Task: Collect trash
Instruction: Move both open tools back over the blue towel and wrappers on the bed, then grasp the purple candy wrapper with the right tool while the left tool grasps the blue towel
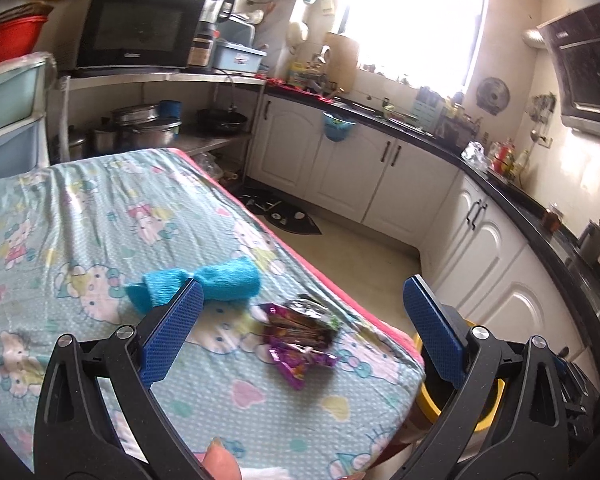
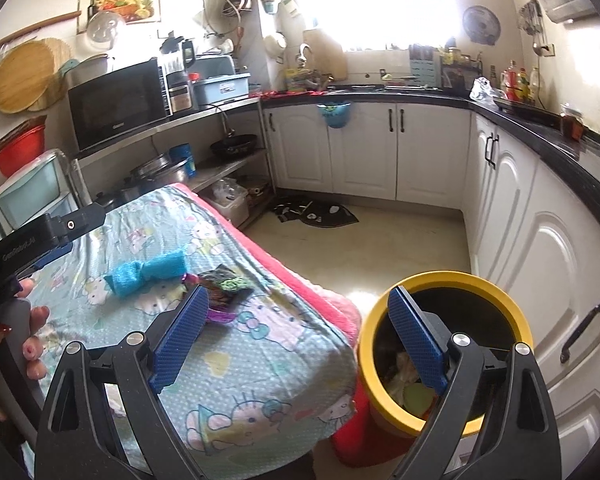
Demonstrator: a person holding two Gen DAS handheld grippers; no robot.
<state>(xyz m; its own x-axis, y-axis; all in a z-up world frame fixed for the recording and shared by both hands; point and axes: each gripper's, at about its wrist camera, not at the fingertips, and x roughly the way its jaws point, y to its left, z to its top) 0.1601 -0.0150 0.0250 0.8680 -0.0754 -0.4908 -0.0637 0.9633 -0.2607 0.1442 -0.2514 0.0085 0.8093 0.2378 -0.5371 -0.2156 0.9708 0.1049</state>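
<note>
Ahead of the left gripper, wide open and empty, purple snack wrappers lie on the cloth-covered table between its fingers, apparently lined up for a pick, while the right gripper, equally spread and empty, hovers near the yellow-rimmed bin beside the table.

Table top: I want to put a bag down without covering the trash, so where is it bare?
The cloth-covered table is bare across its far half, beyond the blue cloth, and along the near edge, this side of the snack wrappers. The middle right, where cloth and wrappers lie close together, is crowded.
</note>
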